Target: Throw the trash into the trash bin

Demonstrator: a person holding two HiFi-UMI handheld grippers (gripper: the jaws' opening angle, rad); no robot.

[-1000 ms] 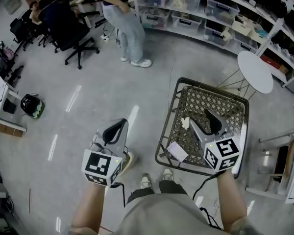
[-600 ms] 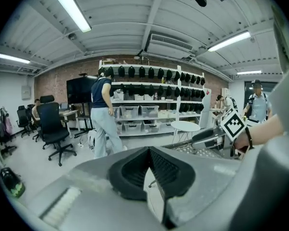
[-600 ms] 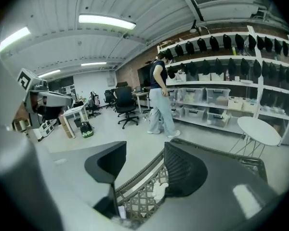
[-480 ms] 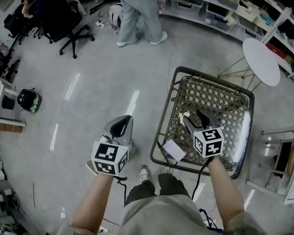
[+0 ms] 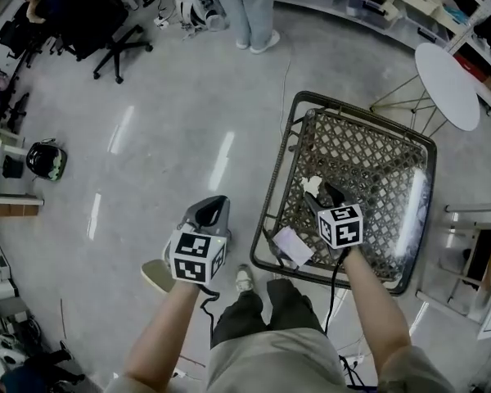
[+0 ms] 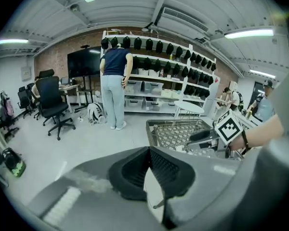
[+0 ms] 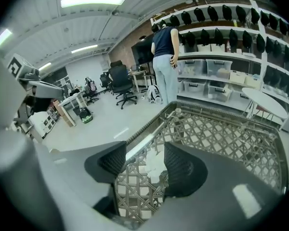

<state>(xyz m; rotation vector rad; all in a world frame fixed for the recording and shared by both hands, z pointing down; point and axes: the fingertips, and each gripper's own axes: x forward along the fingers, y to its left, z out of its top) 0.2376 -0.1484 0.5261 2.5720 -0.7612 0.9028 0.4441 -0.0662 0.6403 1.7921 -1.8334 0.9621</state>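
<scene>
A wire mesh basket [image 5: 352, 150] stands on the floor at the right of the head view. A crumpled white scrap [image 5: 313, 187] lies on its mesh bottom, and a pale flat paper [image 5: 293, 246] rests at its near rim. My right gripper [image 5: 321, 199] hangs inside the basket just above the scrap, open and empty. In the right gripper view the scrap [image 7: 153, 170] shows through the gap of that gripper [image 7: 144, 159]. My left gripper [image 5: 209, 213] is over bare floor left of the basket. Its pads [image 6: 135, 170] meet at the tips, shut on nothing.
A round white table [image 5: 447, 74] stands behind the basket, with shelves of bins beyond. A person [image 5: 250, 6] stands at the top, near a black office chair [image 5: 90, 15]. A helmet [image 5: 45, 160] lies at the left. A tan flat object [image 5: 157, 275] lies by my feet.
Both grippers have sunk. The right one went down into the basket toward the white scrap; the left one dropped beside the basket. The standing person has slid toward the picture's top.
</scene>
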